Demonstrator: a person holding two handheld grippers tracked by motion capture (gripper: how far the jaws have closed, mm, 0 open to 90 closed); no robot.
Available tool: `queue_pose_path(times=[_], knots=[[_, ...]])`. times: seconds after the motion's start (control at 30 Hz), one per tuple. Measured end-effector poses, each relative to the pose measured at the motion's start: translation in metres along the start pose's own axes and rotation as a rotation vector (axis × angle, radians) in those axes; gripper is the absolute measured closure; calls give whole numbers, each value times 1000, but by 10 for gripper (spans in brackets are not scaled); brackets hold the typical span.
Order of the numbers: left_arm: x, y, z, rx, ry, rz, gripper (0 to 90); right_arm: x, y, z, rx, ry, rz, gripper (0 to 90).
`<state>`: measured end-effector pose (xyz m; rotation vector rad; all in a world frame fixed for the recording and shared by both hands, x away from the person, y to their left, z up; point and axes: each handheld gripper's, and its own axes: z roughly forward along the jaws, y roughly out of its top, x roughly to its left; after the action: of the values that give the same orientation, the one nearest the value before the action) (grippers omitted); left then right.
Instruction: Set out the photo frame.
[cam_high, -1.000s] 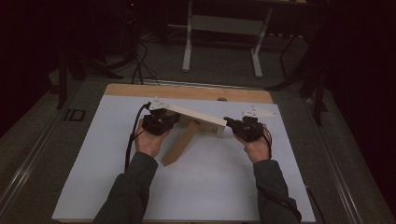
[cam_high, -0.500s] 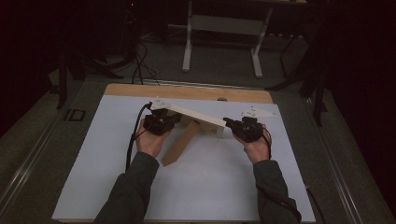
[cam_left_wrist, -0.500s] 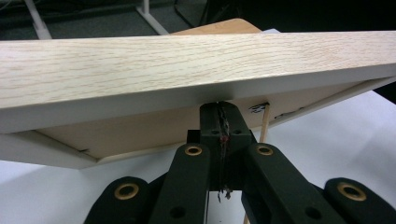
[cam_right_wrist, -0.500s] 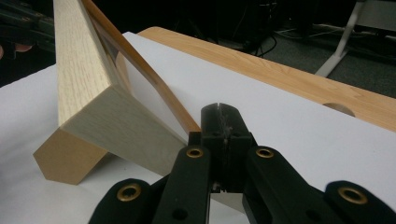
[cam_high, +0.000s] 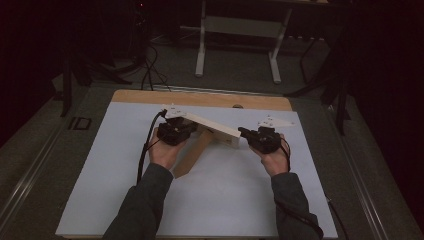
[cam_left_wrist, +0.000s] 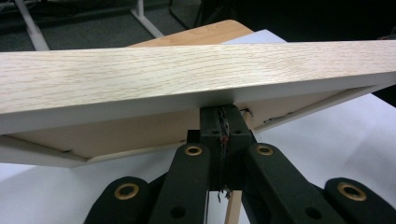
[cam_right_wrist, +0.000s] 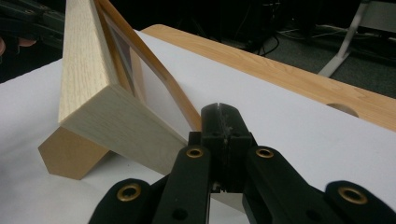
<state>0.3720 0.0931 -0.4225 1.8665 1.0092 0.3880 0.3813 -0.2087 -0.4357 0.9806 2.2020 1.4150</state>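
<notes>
A light-wood frame (cam_high: 212, 128) stands tilted on the white sheet, with a darker wooden plank (cam_high: 192, 154) leaning under it toward me. My left gripper (cam_high: 191, 128) is shut, and its tips touch the frame's lower white edge from below (cam_left_wrist: 223, 110). Nothing shows between its jaws. The frame's long oak face (cam_left_wrist: 187, 70) runs across the left gripper view. My right gripper (cam_high: 243, 132) is shut too, with its tips (cam_right_wrist: 223, 109) close beside the frame's near end (cam_right_wrist: 116, 126). The darker plank's cut end (cam_right_wrist: 70, 156) rests on the sheet below that corner.
A white sheet (cam_high: 225, 200) covers the table; a bare wooden strip with a round hole (cam_high: 238, 106) runs along the far edge. A white metal stand (cam_high: 239, 25) and cables (cam_high: 147, 65) lie on the dark floor beyond the table.
</notes>
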Motion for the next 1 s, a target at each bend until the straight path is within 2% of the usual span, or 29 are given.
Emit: queue_pose_path(times=[0.2,0.73,1.0], knots=[[-6,2,3,9,-9,19,900,0,1,0,5,5,-5,897],[-11,4,6,15,-28,30,900,4,1,-1,4,13,-16,898],[-11,5,8,14,-49,13,900,7,0,-2,3,24,-25,898]])
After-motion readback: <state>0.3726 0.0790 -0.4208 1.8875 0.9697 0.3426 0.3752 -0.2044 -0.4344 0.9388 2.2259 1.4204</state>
